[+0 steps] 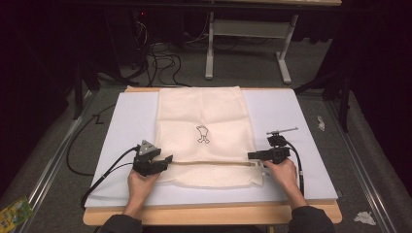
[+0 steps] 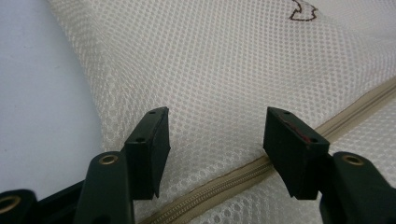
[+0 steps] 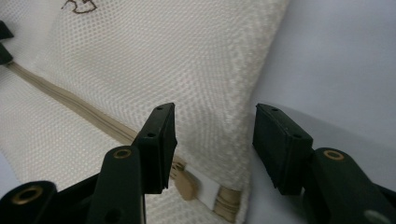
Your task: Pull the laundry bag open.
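A cream mesh laundry bag point(image 1: 204, 136) lies flat on the pale tabletop point(image 1: 291, 116), its beige zipper point(image 1: 209, 163) running 9-to-3 o'clock between the hands. The left gripper point(image 1: 165, 160) sits at the zipper's 9 o'clock end, the right gripper point(image 1: 253, 156) at 3 o'clock, nearest the small rounded pull tab point(image 3: 187, 186). Both stand wide, gripping nothing.

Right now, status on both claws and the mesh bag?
Left claw open over zipper. Right claw open at mesh bag edge, zipper pull below. Bag flat, zipped. Nothing in the way.
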The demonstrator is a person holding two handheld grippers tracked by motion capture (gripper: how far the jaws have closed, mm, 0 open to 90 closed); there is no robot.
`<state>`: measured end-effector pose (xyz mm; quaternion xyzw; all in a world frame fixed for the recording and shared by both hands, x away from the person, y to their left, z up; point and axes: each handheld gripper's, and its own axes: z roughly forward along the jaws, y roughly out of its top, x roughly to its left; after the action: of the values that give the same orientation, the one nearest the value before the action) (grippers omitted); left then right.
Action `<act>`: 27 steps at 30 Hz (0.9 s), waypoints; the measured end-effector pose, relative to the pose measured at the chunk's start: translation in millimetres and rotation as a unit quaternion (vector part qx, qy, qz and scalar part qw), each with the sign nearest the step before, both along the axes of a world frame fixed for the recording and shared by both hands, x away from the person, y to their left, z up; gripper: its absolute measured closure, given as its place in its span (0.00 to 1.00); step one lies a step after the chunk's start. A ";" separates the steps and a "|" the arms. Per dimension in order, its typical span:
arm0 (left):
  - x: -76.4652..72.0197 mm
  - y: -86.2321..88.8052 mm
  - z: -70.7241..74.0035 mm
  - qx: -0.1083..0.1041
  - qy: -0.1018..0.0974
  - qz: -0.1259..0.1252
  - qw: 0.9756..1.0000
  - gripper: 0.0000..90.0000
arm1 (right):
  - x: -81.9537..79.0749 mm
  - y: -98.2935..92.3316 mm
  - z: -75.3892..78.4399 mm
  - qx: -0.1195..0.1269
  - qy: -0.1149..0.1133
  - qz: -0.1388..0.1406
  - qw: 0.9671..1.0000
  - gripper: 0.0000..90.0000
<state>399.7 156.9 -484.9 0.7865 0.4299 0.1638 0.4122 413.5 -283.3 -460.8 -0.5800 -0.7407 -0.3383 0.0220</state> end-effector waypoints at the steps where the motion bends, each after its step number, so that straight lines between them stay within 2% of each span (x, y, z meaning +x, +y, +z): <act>1: -0.2 -1.3 -0.2 0.004 -0.001 -0.001 1.000 0.46 | 1.4 3.1 -0.2 0.004 0.004 0.004 1.000 0.55; 3: -0.4 -2.5 -0.3 0.011 -0.003 -0.003 1.000 0.46 | 3.8 9.9 0.3 0.004 0.006 0.010 1.000 0.55; 5: 0.0 -2.5 -0.5 0.010 0.000 -0.005 1.000 0.46 | 6.1 14.5 -0.6 0.015 0.010 0.015 1.000 0.55; 6: 0.2 -2.5 -0.5 0.011 0.001 -0.004 1.000 0.46 | 6.2 15.8 0.0 0.011 0.011 0.017 1.000 0.55; 10: 0.4 -3.4 -0.8 0.016 0.001 -0.003 1.000 0.46 | 4.9 10.3 -0.3 0.013 0.020 0.023 0.999 0.60; 16: 0.1 -4.2 -0.8 0.019 0.000 -0.002 1.000 0.47 | 4.7 16.6 1.0 -0.020 0.012 0.039 0.999 0.68; 18: 0.1 -4.6 -0.8 0.020 0.000 -0.001 1.000 0.47 | 4.4 15.9 0.4 -0.019 0.010 0.043 0.999 0.72; 20: 0.1 -4.8 -0.8 0.022 0.000 -0.001 1.000 0.47 | 4.2 15.7 -0.7 -0.013 0.011 0.050 0.999 0.80; 23: 0.1 -4.9 -0.7 0.023 0.000 -0.001 1.000 0.47 | 4.5 18.7 -2.1 -0.017 0.003 0.063 0.998 0.91; 27: 0.3 -4.7 -0.6 0.021 0.001 -0.001 1.000 0.47 | 4.3 20.1 -1.7 -0.015 -0.006 0.072 0.997 0.97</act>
<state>400.0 152.2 -485.5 0.7957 0.4256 0.1713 0.3954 417.8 -263.2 -462.5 -0.5238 -0.7856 -0.3277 0.0329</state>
